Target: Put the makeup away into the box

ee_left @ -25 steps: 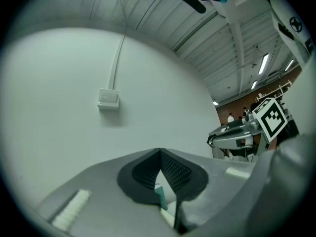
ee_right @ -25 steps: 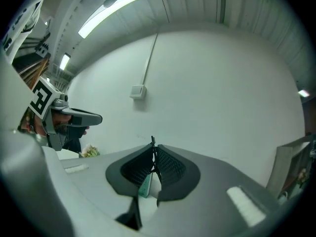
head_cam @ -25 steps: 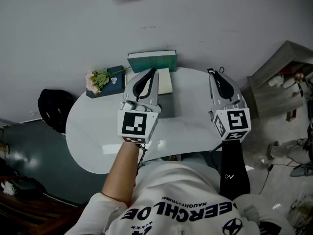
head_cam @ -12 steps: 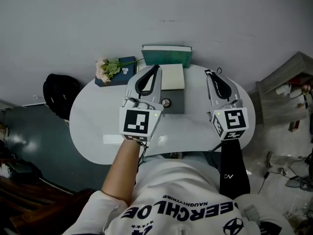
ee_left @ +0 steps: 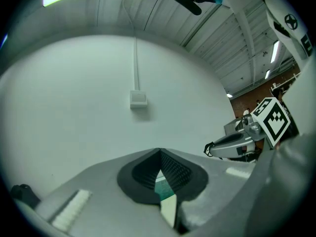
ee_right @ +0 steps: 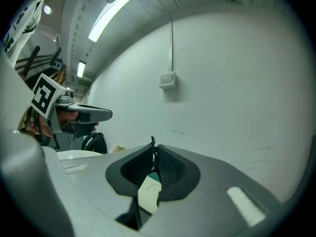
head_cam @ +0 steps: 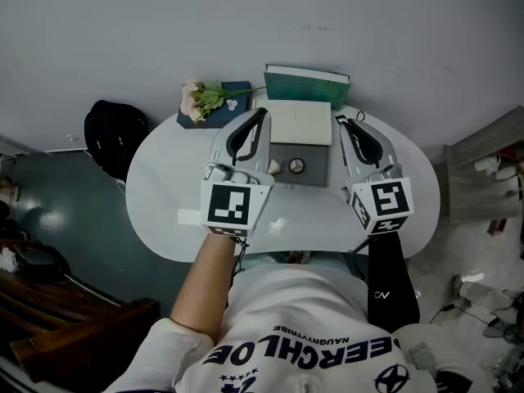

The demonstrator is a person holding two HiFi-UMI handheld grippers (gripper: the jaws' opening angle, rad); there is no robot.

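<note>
Both hands have come forward. The box [head_cam: 316, 173], which a second ago lay ahead of the left tool [head_cam: 260, 117] alone, now sits between that tool and the right tool [head_cam: 342, 123], just short of their tips. Each tool is narrow, its pads meeting at the tip with nothing between them. This looks like the approach, with no piece lifted yet. The makeup, a round compact [head_cam: 296, 166] and a smaller pale piece beside it, lies on the box's grey base, between the two tools. Beyond the tips stands a plain grey wall [head_cam: 393, 31]. The white oval surface [head_cam: 164, 195] spreads beneath both tools. A dark bag [head_cam: 110, 137] rests on the floor, well left of the left tool. Flowers [head_cam: 201, 98] lie just beyond it, to its left.
</note>
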